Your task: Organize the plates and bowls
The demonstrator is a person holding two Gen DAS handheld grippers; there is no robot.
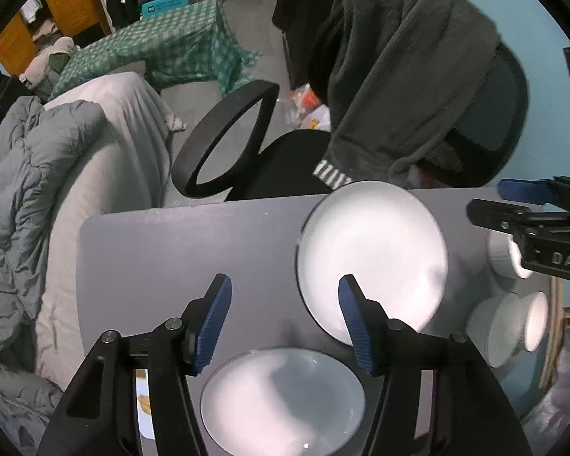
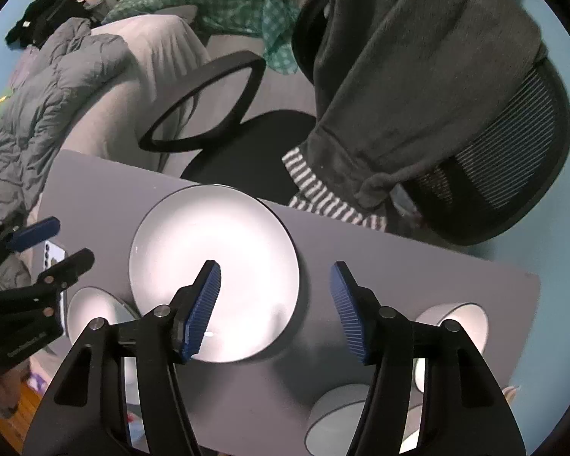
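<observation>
Two white plates lay side by side on the grey counter (image 1: 171, 250), neither held. In the left wrist view the left gripper (image 1: 285, 326) hung above the nearer plate (image 1: 281, 399), which sat below and between its jaws without touching them; the far plate (image 1: 372, 250) showed just behind the right-hand pad. The jaws stood well apart, with only air between the ribbed blue pads (image 1: 212, 326).

In the right wrist view the right gripper (image 2: 275, 311) hovered over bare counter at the far plate's (image 2: 209, 266) edge, its left pad in front of that plate and its right pad clear of it. These jaws too were spread wide and gripped nothing.

The bowls stood apart from both grippers: one bowl (image 2: 471, 323) behind the right finger and a second bowl (image 2: 334, 414) lower down, just left of that finger (both white inside, with plain, matte outer walls). The plates were round, smooth and glossy, washed out by glare. The counter was flat and matte, with a rounded corner. Beyond it stood a black mesh chair (image 2: 513, 152), a dark fleece garment (image 2: 418, 76) with a striped hem draped over its back.
</observation>
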